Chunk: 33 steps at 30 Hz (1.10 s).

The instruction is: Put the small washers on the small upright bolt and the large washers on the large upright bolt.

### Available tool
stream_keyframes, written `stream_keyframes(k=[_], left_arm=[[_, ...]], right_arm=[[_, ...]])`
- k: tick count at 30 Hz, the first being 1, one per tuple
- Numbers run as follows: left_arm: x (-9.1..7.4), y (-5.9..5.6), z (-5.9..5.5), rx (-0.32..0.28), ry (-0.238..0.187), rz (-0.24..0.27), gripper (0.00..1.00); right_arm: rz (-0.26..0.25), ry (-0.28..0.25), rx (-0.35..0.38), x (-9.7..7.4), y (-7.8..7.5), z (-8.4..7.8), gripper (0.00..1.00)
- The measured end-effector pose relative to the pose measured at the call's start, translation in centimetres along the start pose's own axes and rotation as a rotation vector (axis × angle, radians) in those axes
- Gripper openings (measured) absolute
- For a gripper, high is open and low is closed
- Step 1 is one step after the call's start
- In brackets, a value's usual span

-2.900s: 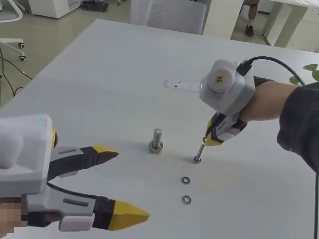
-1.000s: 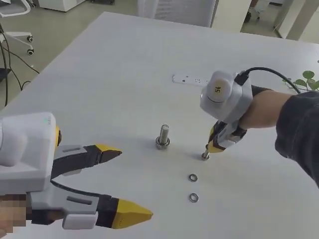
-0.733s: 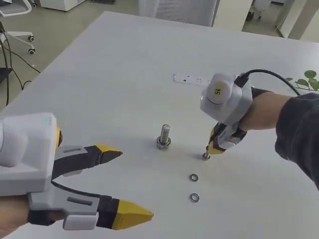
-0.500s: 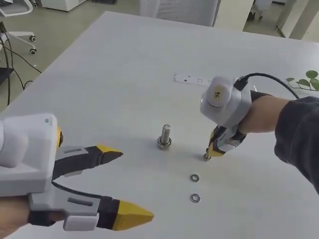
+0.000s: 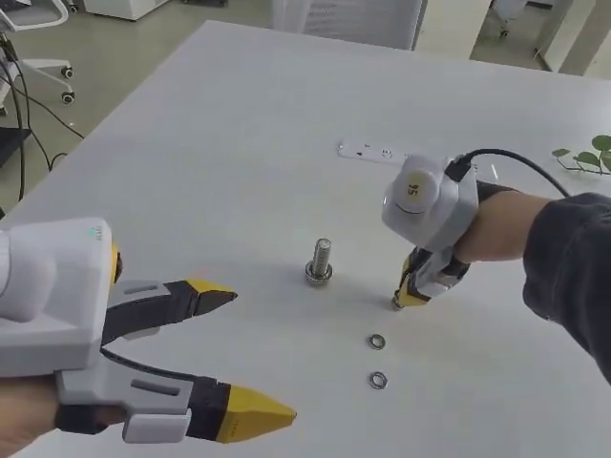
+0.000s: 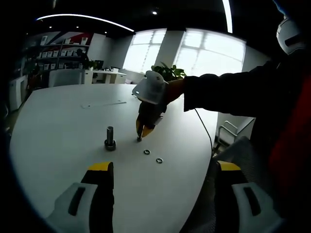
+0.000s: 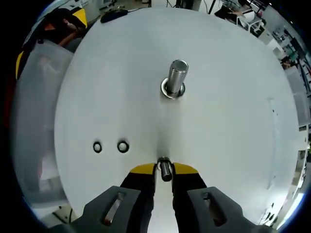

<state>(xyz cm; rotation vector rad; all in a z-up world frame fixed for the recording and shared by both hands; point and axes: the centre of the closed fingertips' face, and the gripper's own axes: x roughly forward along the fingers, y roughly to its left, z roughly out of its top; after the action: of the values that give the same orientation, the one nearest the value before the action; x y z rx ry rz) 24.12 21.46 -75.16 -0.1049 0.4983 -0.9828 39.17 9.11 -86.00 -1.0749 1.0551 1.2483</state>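
The small upright bolt (image 7: 165, 171) stands vertical on the desk (image 7: 233, 121), low-centre in the right gripper view, between the right gripper's (image 5: 409, 298) near-closed jaws, grip unclear; the left gripper's (image 5: 263, 355) jaws are released.

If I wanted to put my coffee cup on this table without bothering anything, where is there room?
Plenty: the broad bare stretch of table left of the large bolt, and the far end beyond the power strip. Crowded: around the small bolt, where the right hand-held gripper grips it, with two washers just nearer.
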Motion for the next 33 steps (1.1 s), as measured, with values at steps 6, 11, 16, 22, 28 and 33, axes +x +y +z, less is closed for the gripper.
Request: stream_keyframes(k=[6, 11, 16, 22, 28, 33], left_arm=[[0.0, 0.1, -0.1, -0.001, 0.002, 0.000, 0.85], [0.0, 0.1, -0.1, -0.001, 0.001, 0.002, 0.85], [0.0, 0.2, -0.1, -0.003, 0.003, 0.004, 0.85], [0.0, 0.2, -0.1, -0.003, 0.003, 0.003, 0.85], [-0.1, 0.2, -0.2, -0.004, 0.004, 0.005, 0.85], [-0.1, 0.3, -0.1, -0.004, 0.004, 0.005, 0.85]], right_arm=[[0.004, 0.005, -0.001, 0.4, 0.0, -0.1, 0.14], [0.005, 0.008, 0.002, 0.5, 0.1, -0.2, 0.14], [0.004, 0.010, 0.005, 0.7, -0.2, -0.3, 0.14], [0.005, 0.010, 0.007, 0.9, -0.2, -0.4, 0.14], [0.006, 0.012, 0.006, 1.1, -0.4, -0.4, 0.14], [0.005, 0.011, 0.006, 0.9, -0.2, -0.4, 0.14]])
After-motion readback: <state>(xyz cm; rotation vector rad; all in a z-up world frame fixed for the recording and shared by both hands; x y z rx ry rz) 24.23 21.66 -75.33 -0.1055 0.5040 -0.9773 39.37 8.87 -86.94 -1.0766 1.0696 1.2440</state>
